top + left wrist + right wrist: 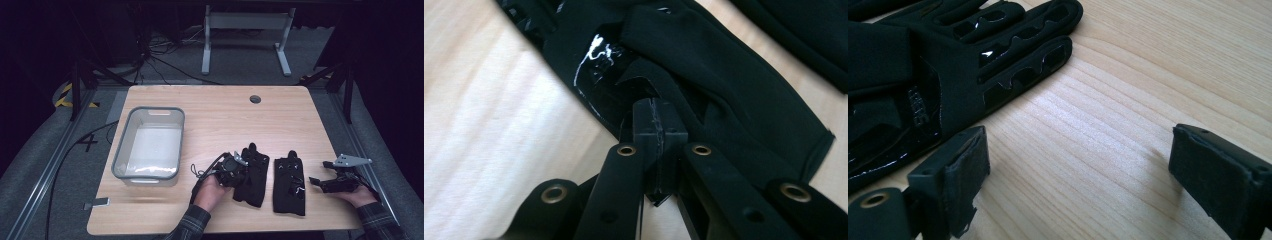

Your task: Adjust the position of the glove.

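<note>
Gripper left [243, 165]: you clamp its jaws on left glove [254, 176]'s edge; right gripper [320, 181] gapes beside right glove [289, 183] on bench [215, 115].

Your left gripper [239, 166] sat low over the table with its jaws pressed fully together, your left hand [212, 189] wrapped round its body, your right gripper [320, 181] lay level and pointed leftward, jaws spread wide apart, right hand [356, 194] cupped beneath
</note>
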The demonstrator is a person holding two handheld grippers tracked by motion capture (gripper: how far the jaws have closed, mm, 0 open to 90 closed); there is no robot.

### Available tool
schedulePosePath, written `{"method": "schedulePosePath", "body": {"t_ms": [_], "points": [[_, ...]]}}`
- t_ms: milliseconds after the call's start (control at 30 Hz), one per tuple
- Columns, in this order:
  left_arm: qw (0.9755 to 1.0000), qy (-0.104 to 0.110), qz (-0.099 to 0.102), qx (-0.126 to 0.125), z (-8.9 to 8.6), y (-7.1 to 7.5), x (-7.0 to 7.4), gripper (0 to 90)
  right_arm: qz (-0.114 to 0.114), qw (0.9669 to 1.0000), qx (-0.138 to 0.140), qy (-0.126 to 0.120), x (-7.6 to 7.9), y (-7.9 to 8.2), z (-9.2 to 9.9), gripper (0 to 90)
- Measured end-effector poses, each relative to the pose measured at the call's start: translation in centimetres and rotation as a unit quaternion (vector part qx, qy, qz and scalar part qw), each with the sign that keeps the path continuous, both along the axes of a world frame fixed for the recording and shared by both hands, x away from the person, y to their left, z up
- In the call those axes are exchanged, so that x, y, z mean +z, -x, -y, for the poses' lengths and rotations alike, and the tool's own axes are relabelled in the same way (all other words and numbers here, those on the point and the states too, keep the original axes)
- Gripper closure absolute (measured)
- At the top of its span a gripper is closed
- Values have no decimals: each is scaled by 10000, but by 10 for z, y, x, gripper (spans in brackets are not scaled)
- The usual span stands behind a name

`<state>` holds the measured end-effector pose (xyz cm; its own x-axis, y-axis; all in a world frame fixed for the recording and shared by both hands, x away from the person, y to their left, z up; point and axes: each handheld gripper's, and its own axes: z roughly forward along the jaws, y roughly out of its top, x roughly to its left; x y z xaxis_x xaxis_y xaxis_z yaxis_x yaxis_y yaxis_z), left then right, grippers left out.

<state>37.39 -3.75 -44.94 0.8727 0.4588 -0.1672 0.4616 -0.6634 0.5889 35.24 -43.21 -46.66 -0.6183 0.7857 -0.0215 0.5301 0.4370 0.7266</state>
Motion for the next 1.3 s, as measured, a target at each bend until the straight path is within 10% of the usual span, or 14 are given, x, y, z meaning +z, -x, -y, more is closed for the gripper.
{"method": "schedulePosePath", "body": {"t_ms": [467,767,1133,1300], "points": [[9997,84,24,-207,11,18,-1,890,0,10000,-1,2,0,0,0,96],[9996,223,180,72,0,13,5,668,4,10000,42,12,0,0,0,101],[9983,303,204,459,-14,5,3,405,-30,9979,536,-354,21,8,-9,750],[9978,284,263,542,-17,2,1,354,-187,9935,1006,-500,23,11,-31,895]]}}
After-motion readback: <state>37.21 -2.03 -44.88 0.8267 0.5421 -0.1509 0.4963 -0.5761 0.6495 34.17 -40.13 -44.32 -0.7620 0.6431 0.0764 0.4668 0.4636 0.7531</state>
